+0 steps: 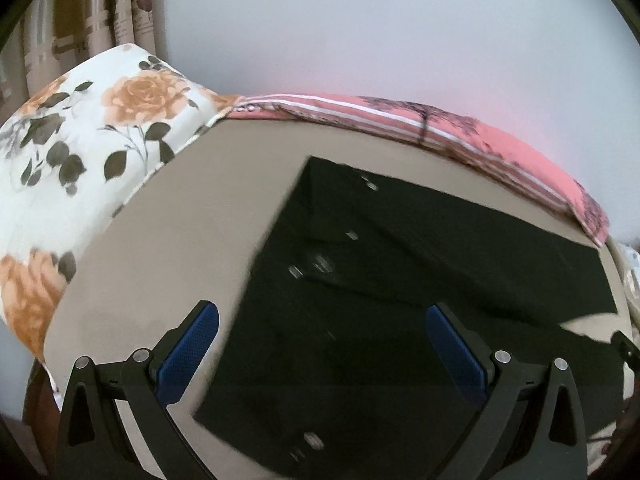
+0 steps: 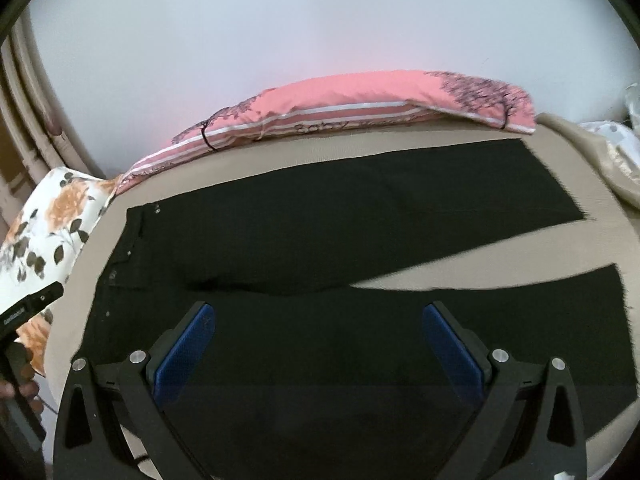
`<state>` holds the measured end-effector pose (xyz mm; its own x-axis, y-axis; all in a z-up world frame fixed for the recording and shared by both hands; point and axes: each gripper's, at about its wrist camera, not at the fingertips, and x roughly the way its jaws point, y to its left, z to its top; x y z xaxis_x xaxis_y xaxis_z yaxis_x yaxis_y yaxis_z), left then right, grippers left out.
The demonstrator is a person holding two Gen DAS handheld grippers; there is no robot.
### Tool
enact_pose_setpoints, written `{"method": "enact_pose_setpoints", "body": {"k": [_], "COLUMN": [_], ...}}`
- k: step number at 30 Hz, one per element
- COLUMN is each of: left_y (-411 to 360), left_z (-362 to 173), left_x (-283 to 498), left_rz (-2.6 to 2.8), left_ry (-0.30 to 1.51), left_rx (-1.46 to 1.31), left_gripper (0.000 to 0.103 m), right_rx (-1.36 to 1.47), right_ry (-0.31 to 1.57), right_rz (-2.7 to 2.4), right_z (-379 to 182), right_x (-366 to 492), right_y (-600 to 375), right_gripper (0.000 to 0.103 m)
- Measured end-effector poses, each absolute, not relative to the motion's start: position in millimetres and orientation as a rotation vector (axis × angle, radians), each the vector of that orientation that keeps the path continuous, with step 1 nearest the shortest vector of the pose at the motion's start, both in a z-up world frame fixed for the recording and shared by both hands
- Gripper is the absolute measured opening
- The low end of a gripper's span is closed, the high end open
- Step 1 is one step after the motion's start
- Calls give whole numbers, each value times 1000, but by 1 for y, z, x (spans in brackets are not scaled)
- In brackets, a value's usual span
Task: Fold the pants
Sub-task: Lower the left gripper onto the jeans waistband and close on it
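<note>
Black pants (image 2: 360, 220) lie spread flat on a beige bed (image 2: 500, 248), waistband to the left, both legs running right with a narrow gap between them. In the left wrist view the pants (image 1: 400, 280) show their waistband end with metal buttons. My left gripper (image 1: 322, 332) is open and empty, hovering over the waistband area. My right gripper (image 2: 318, 332) is open and empty, hovering over the near leg. The left gripper's body (image 2: 24, 312) shows at the left edge of the right wrist view.
A floral pillow (image 1: 80, 140) lies at the bed's left end. A pink striped pillow (image 2: 360, 108) lies along the far edge against a pale wall. Curtains (image 1: 100, 12) hang at the far left. White crumpled material (image 2: 616, 136) sits at the far right.
</note>
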<state>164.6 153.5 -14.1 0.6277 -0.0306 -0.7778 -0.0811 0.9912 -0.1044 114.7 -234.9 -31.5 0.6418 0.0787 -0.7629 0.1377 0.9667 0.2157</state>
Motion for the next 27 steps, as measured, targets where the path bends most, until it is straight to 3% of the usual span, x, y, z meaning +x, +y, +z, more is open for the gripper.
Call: {"method": "enact_pose_setpoints", "body": {"k": [4,6,9,12,19,27], "left_y": [177,184,195,197,218,220], "left_z": [-24,-31,-45,-59,-99,-123], "left_x": [207,230,268,299,365,401], "left_rz": [-13,-64,-195,-303,-389,-516], "left_ry": [928,949,978,1015,1105,1171], "left_rx": [-159,-188,-263,-316,-445,-553], "left_gripper": [82,67,52,46,44,19], "right_rx": [255,244,245,243,188,168], "right_ry": [905,932,965,992,1031,1051], "right_rz": [-16,-10,-18,-14,-8,-2], "right_z": [-41,-47,-58,-67,-83,-91], "right_x": [143,159,182,199,230,257], "right_y": [-224,-218,-210,-203,-187,-179], "right_gripper": [103,103,103,103,103,103]}}
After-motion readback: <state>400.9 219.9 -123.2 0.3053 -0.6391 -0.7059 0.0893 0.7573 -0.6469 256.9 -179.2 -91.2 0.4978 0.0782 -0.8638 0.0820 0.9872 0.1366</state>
